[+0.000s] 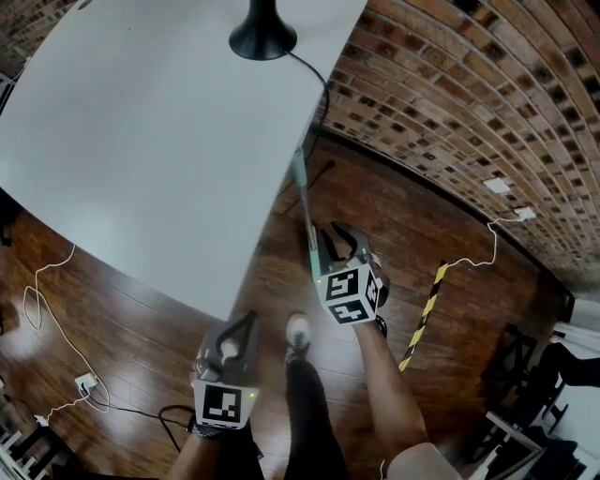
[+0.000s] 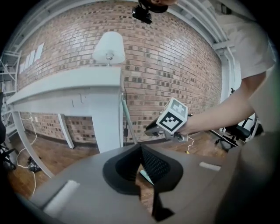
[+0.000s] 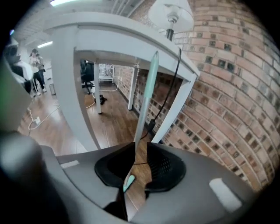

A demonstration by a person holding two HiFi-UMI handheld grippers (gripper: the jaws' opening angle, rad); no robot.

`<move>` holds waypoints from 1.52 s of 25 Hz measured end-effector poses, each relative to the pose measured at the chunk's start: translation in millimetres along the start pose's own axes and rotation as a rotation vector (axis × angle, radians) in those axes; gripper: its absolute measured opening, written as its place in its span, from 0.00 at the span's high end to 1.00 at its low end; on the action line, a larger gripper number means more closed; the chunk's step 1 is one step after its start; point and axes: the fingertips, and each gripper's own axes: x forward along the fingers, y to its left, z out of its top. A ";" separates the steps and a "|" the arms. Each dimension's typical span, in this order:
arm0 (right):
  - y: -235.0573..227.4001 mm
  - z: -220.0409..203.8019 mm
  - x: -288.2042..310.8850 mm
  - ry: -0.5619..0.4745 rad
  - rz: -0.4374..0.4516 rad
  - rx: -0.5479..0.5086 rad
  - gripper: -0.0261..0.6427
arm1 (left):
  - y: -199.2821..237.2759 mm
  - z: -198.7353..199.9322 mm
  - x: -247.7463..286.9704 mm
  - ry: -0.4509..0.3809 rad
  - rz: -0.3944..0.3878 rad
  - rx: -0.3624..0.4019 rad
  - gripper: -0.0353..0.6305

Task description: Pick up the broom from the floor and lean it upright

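Indoors, over wood floor (image 1: 169, 319) by white table (image 1: 150, 141), right hand-held gripper (image 1: 339, 236) clamps broom (image 1: 302, 192); left hand-held gripper (image 2: 141, 148) closed.

Pale green broom (image 1: 301, 183) — red-brown brick wall (image 1: 450, 84).

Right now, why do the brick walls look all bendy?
Head view: the wide lens curves the brick wall, and the white table looks flatly bright. Left gripper view: the wall bulges, corners go black. Right gripper view: table legs bow, the lamp is washed out.
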 end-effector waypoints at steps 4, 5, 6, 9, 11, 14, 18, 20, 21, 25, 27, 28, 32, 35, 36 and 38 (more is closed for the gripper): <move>2.6 33.9 -62.3 -0.081 -0.082 -0.017 0.94 | -0.9 40.7 -25.9 -0.063 -0.026 0.036 0.95; 3.1 42.3 -78.9 -0.104 -0.104 -0.009 0.94 | -0.9 48.6 -32.2 -0.071 -0.027 0.024 0.95; 3.4 49.4 -96.2 -0.124 -0.128 -0.001 0.94 | -0.9 56.2 -37.6 -0.075 -0.030 0.017 0.95; 4.2 69.9 -152.3 -0.183 -0.190 0.040 0.94 | 2.2 84.7 -52.5 -0.111 -0.047 0.023 0.95; 7.5 85.7 -193.9 -0.224 -0.221 0.098 0.94 | 6.5 107.6 -69.4 -0.151 -0.066 0.020 0.95; 14.4 109.6 -267.5 -0.265 -0.259 0.186 0.94 | 10.5 139.9 -110.0 -0.185 -0.118 0.006 0.95; 9.1 139.6 -356.0 -0.312 -0.321 0.291 0.94 | 29.0 182.3 -165.9 -0.195 -0.158 0.080 0.95; 10.5 155.1 -390.8 -0.360 -0.346 0.331 0.94 | 39.4 203.3 -189.2 -0.203 -0.133 0.130 0.95; 13.4 162.9 -405.9 -0.383 -0.355 0.343 0.94 | 44.1 213.5 -199.7 -0.215 -0.113 0.146 0.95; 27.3 184.4 -456.6 -0.458 -0.390 0.403 0.94 | 50.6 241.1 -233.0 -0.266 -0.073 0.139 0.95; 34.0 186.4 -475.5 -0.477 -0.394 0.432 0.94 | 43.9 245.5 -247.0 -0.273 -0.092 0.127 0.95; 35.7 187.7 -482.7 -0.483 -0.385 0.437 0.94 | 39.9 248.9 -253.4 -0.281 -0.101 0.126 0.95; 32.4 198.9 -499.9 -0.603 -0.229 0.570 0.94 | 35.8 265.6 -273.6 -0.298 -0.074 0.122 0.95; 23.0 195.0 -519.9 -0.686 -0.164 0.648 0.94 | 32.6 276.7 -284.6 -0.302 -0.032 0.087 0.95; 19.6 192.7 -526.0 -0.679 -0.180 0.618 0.94 | 29.9 284.5 -288.0 -0.320 -0.024 0.081 0.95; 16.0 189.5 -534.0 -0.652 -0.217 0.550 0.94 | 25.4 299.2 -293.7 -0.360 -0.012 0.080 0.95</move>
